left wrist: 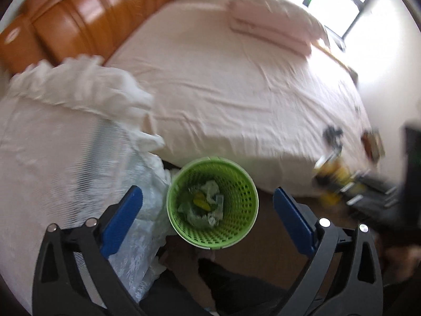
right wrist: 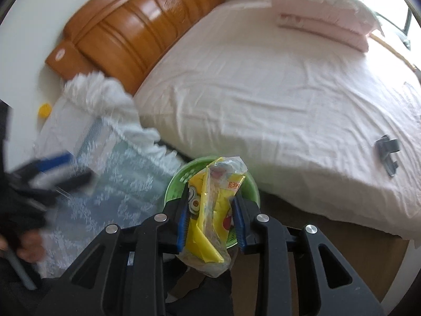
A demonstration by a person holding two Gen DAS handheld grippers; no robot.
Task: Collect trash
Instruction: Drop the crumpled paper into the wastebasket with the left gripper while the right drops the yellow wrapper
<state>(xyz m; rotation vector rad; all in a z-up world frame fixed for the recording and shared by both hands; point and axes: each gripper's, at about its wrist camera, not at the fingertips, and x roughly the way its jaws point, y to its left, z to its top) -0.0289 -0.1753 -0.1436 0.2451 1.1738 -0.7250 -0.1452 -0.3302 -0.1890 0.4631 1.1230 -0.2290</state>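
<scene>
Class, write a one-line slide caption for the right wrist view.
Right gripper holds a yellow snack wrapper over the green basket beside the bed.

A green perforated waste basket (left wrist: 213, 202) stands upright on the floor beside the bed, crumpled wrappers (left wrist: 204, 205) lying in its bottom. Directly above its rim, a yellow cartoon-printed snack wrapper (right wrist: 210, 210) in clear plastic sits upright between blue pads.

A wide bed (right wrist: 276, 100) covered by a pale pink, creased sheet is backed by a glossy orange-brown carved wooden headboard (right wrist: 136, 34). Bright daylight is admitted through a dark-framed window (left wrist: 339, 2), and brown wooden floor (left wrist: 279, 258) is seen below.
</scene>
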